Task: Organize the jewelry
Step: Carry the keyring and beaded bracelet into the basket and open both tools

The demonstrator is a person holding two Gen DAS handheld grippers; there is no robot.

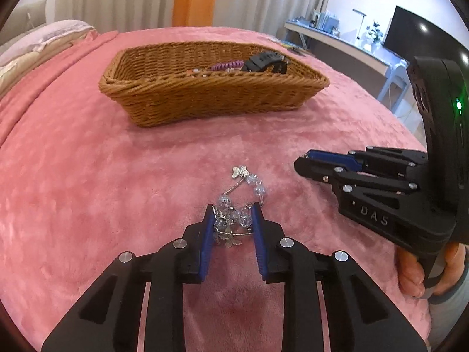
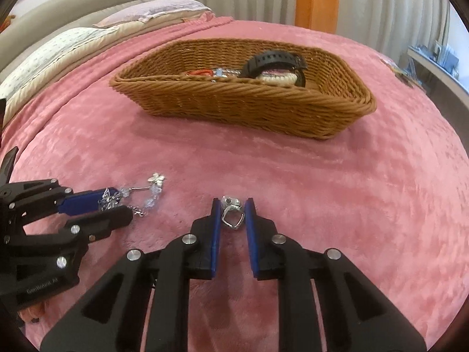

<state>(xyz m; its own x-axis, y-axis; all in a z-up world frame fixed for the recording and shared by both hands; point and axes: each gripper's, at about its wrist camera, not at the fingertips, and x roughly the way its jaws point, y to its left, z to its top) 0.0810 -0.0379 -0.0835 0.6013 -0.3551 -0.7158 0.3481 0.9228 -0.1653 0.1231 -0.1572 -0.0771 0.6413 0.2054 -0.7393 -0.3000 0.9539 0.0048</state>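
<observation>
Left gripper (image 1: 232, 223): I have its jaws parted around the bracelet's near end, apparently touching but not clamped.
Pink blanket (image 1: 88, 190): bears everything I see.
Basket (image 1: 205, 99): at 12 o'clock, already holding a black watch (image 1: 263, 64) and coiled bands; that part looks done.
Right gripper (image 2: 233, 214): jaws open, straddling the ring.
Bracelet (image 1: 240, 199): on the blanket, left to move.
Ring (image 2: 231, 214): on the blanket, left too.

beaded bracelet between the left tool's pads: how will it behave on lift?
Probably floppy: the bracelet lies as a loose heap of clear beads, thin wire and chain on the pink blanket, so parts outside the left tool would likely dangle. Likely light. The faceted beads look smooth, so it may slip between the pads; butterfly charms could snag the plush.
</observation>
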